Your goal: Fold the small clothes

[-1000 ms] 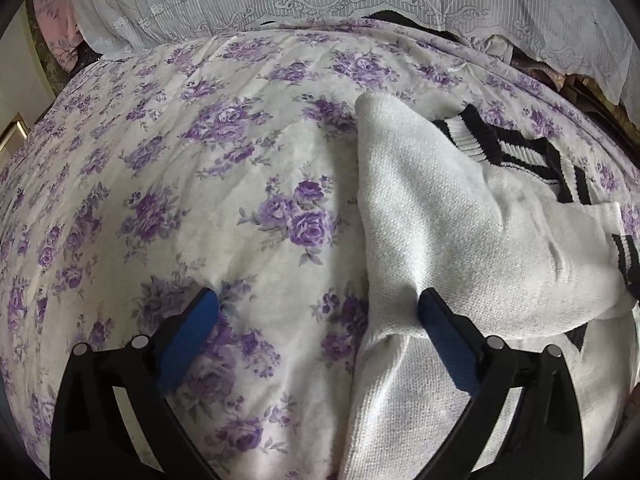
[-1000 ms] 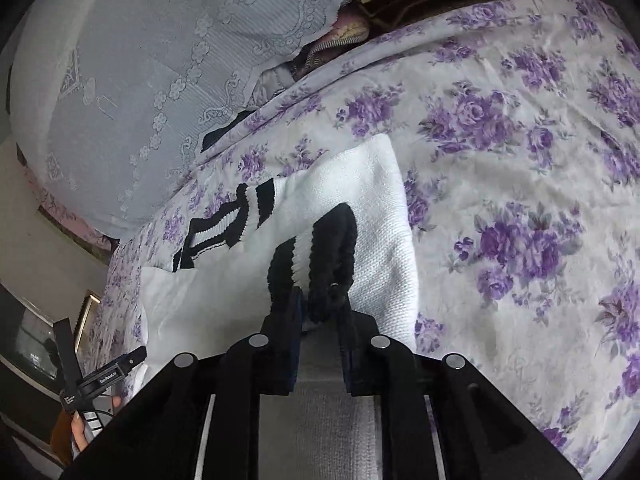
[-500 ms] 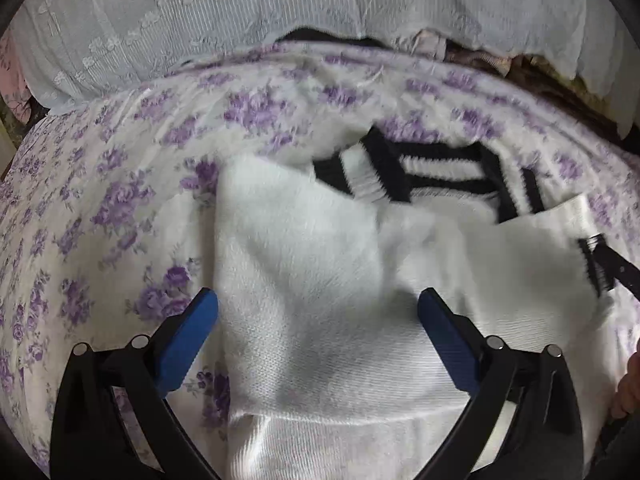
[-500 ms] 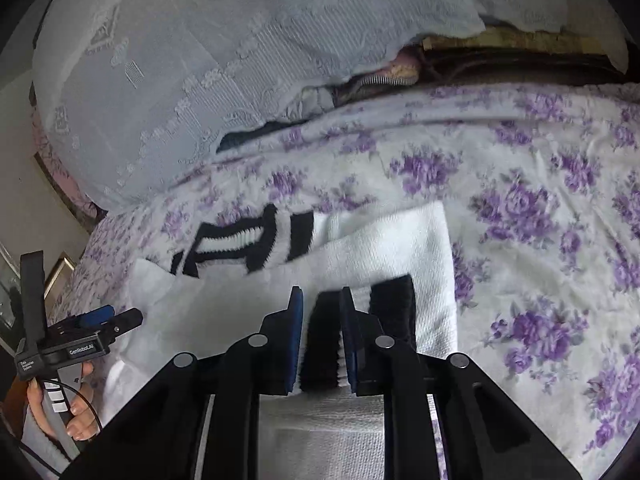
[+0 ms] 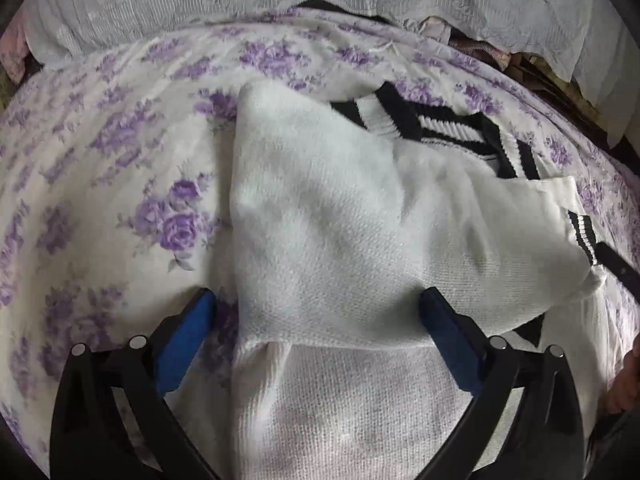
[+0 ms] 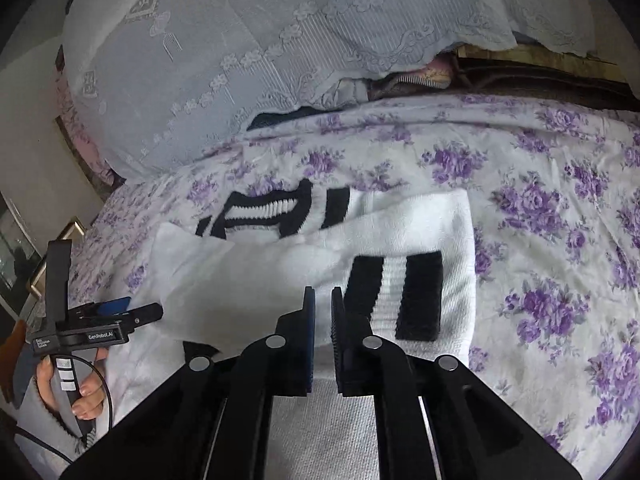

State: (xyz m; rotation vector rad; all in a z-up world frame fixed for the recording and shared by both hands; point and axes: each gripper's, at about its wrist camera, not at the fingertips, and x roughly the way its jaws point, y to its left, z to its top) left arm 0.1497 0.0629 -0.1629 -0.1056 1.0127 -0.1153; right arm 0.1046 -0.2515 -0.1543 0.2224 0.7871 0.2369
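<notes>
Left wrist view: white sweater [image 5: 320, 240] lies on the flowered bed [image 5: 120, 160], sleeve folded across the body. Our left gripper [image 5: 316, 312] is spread wide, empty, pads either side of the fold w/o pinching. Best to press the fold flat & square the edges before the next fold

Right wrist view: our right gripper [image 6: 322, 312] is nearly pressed together w/ nothing between the pads; striped cuff [image 6: 400, 292] lies just beside it, apparently free
</notes>
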